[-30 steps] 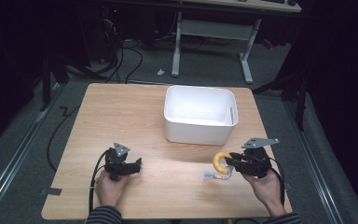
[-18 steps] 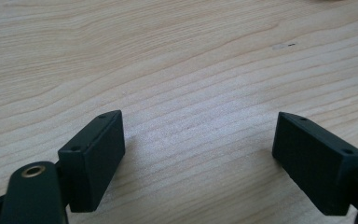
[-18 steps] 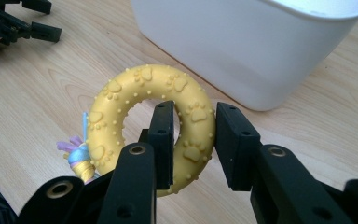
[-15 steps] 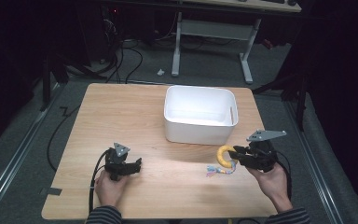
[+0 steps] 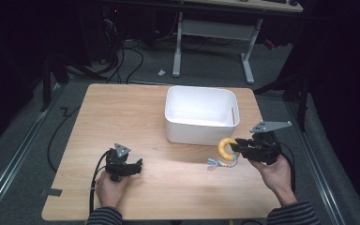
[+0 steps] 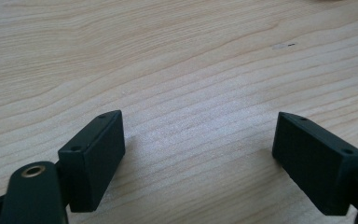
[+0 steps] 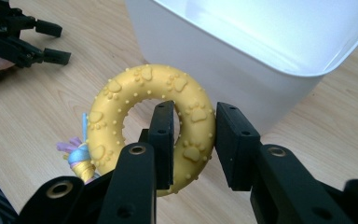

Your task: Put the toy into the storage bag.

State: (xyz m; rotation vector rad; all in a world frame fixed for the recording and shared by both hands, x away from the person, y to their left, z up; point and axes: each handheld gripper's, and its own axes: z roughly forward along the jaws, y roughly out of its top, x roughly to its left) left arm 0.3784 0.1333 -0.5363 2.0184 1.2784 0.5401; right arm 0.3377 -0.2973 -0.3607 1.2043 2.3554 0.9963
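White bin [image 5: 199, 123] empty; right tool [image 7: 193, 140] pinches yellow ring [image 7: 121, 93], left tool [image 6: 200, 154] spread.

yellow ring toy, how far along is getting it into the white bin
Done: the right gripper is shut on the yellow ring toy, one jaw through its hole, and the toy is off the table with its rope tail dangling. In hand: carrying it beside the white bin. Left: getting it over the rim and letting go; the bin looks empty. The left gripper rests open on the table.

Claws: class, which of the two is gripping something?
The right claw, shut on the yellow ring toy beside the white tub. The left claw stands open over bare table.
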